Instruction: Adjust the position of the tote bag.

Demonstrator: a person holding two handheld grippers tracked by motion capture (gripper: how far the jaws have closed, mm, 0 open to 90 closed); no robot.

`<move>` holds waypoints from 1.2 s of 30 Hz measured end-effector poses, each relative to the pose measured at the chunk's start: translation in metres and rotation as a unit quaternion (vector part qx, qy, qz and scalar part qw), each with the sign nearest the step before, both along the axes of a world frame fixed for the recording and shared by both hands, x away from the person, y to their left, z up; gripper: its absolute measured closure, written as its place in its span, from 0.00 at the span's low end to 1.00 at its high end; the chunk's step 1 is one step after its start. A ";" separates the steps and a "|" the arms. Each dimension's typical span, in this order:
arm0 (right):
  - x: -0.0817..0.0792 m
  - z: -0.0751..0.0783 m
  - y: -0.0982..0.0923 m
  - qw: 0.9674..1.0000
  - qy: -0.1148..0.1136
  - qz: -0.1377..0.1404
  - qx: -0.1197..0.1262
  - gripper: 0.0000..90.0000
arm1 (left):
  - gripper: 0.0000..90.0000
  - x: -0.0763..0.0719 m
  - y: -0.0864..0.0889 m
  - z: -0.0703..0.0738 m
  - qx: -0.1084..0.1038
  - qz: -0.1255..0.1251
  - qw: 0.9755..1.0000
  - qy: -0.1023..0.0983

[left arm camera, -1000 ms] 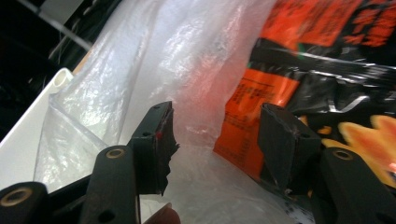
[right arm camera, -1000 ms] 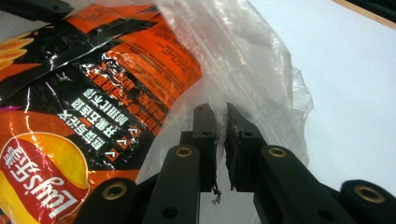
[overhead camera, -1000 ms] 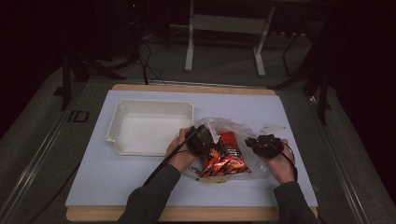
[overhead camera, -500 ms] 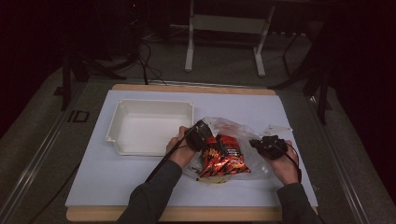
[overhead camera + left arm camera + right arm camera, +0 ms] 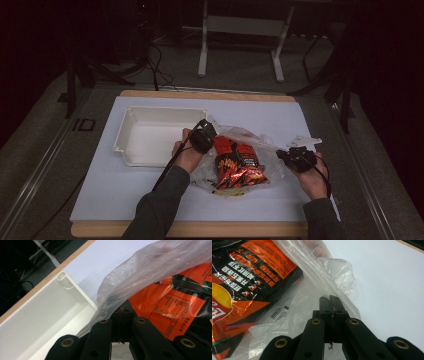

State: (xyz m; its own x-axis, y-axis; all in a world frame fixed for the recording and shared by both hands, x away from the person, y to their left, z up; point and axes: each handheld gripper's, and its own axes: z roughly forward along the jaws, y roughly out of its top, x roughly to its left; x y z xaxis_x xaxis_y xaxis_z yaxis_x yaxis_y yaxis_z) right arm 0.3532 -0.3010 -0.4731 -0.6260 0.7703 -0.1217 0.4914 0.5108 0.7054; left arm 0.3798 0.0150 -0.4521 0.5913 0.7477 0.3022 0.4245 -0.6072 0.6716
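Note:
A clear plastic bag (image 5: 250, 136) lies on the white table mat (image 5: 150, 190) with an orange and black snack packet (image 5: 239, 165) inside it. My left gripper (image 5: 210, 136) is at the bag's left edge, and its jaws are shut on a bunch of the film (image 5: 140, 272), with the packet (image 5: 170, 305) just beyond. My right gripper (image 5: 285, 155) is at the bag's right edge, and its jaws have just closed on a fold of the film (image 5: 337, 270) beside the packet (image 5: 249, 277). The film runs up out of both grips, at the left gripper (image 5: 120, 312) and at the right gripper (image 5: 331, 300).
An empty white tray (image 5: 131, 112) sits left of the bag, its corner (image 5: 62, 277) close to my left gripper. A small white scrap (image 5: 302, 141) lies behind my right hand. Dark floor, cables and a stand's legs (image 5: 240, 25) lie beyond the table's far wooden edge.
My left gripper has closed on the bag's left edge and moved slightly away and up. My right gripper has shifted a little to the right, stretching the film between them.

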 end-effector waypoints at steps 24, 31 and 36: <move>-0.005 0.008 -0.028 0.999 0.003 -0.016 0.038 1.00 | 0.75 0.003 0.009 0.006 -0.073 -0.009 0.996 0.043; 0.006 0.006 -0.023 0.999 0.011 -0.035 0.032 1.00 | 0.71 0.005 0.010 0.003 -0.072 -0.003 0.996 0.050; 0.015 0.001 -0.019 0.998 0.024 -0.037 0.041 0.99 | 0.70 0.008 0.005 -0.002 -0.065 -0.004 0.997 0.052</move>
